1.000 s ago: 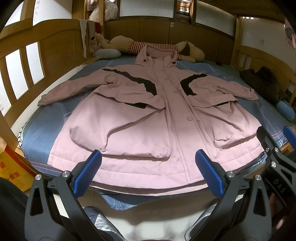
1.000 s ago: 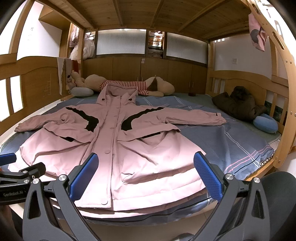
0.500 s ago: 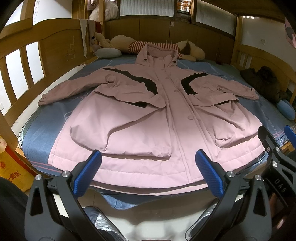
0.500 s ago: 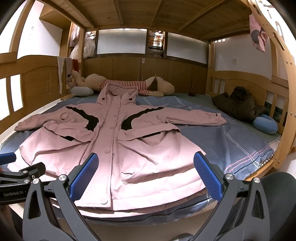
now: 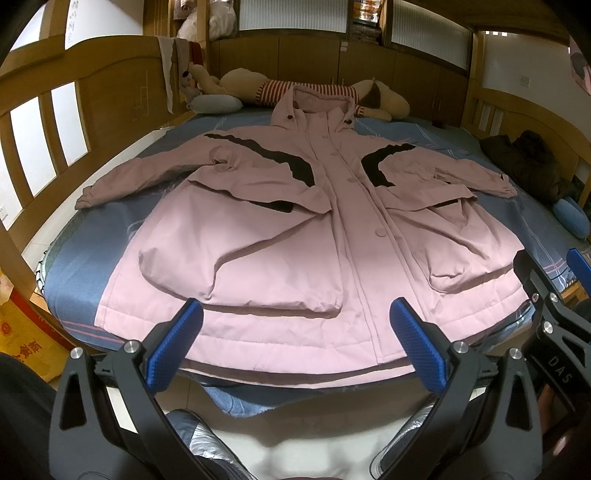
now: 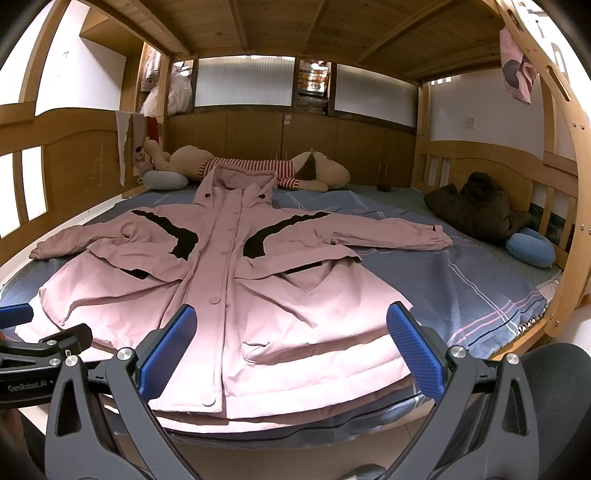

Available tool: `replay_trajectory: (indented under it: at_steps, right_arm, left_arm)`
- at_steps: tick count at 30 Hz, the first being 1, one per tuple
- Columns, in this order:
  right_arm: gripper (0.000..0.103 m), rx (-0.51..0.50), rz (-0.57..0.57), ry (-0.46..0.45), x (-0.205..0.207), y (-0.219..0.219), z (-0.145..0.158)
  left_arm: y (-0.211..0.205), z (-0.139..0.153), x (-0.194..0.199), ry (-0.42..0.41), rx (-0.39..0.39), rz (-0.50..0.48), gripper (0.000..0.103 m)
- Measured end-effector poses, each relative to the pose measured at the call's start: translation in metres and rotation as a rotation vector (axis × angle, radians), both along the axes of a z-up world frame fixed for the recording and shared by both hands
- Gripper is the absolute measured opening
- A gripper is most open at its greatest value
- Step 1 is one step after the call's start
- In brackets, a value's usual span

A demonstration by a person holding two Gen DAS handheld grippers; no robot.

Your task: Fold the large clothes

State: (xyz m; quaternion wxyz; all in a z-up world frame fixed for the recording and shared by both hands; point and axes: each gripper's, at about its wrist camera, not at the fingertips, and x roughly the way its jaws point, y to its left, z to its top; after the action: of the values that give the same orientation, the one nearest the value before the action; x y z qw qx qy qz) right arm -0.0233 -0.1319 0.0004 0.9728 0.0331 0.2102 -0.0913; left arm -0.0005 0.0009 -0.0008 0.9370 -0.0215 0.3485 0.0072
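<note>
Only right wrist shows the wooden ceiling above coat.

Bedroom: wooden bunk bed, plush toy.

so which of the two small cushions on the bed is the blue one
The rounded blue cushion at the bed's right edge, beside the dark brown jacket; the grey cushion lies by the plush toy.

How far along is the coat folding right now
Done: the pink coat lies flat on the bed, buttoned, front up, sleeves spread out. In hand: nothing; the left gripper and right gripper hover open at the hem, clear of the fabric. Left: all the folding, since no sleeve or side is turned in.
</note>
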Motion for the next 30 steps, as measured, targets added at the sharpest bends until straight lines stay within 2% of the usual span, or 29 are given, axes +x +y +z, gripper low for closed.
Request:
replay_trajectory:
  at_steps: [27, 30]
  right_arm:
    - [0.102, -0.005, 0.0, 0.001, -0.003, -0.004, 0.001]
    - [0.102, 0.002, 0.002, 0.007, 0.0, -0.002, 0.001]
  left_arm:
    - [-0.001, 0.0, 0.0, 0.0, 0.006, -0.001, 0.101]
    - [0.006, -0.01, -0.004, 0.002, 0.006, -0.003, 0.101]
